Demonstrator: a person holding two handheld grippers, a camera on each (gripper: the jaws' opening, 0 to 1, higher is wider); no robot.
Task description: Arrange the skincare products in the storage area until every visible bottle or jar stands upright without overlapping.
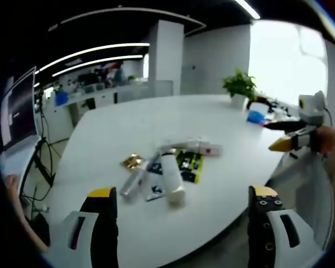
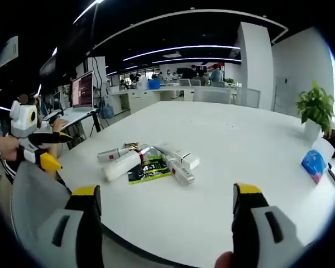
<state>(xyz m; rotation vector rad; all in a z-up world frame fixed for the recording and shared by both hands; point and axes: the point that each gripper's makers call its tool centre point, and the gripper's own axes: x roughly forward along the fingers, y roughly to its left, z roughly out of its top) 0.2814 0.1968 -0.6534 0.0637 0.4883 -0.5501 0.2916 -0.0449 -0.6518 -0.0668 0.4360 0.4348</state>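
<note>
1. Skincare products [image 1: 167, 170] lie in a loose heap near the middle of the white table [image 1: 156, 120], all flat on their sides, some overlapping.
2. In the left gripper view, a white tube [image 1: 172, 180] points toward the near edge, with a black and green sachet [image 1: 190, 166] just to its right and a gold packet [image 1: 132, 161] at the heap's left.
3. A white box with a red mark [image 1: 204, 148] lies at the far right of the heap; its print is too small to read.
4. No brand or label can be read in either view.
5. Left gripper [image 1: 181, 204]: jaws spread wide, holding nothing, short of the heap.
6. Right gripper [image 2: 164, 204]: jaws likewise wide apart and empty, near the table edge.
7. A potted plant [image 2: 315, 111] and a blue object [image 2: 314, 164] sit at the far side.
</note>
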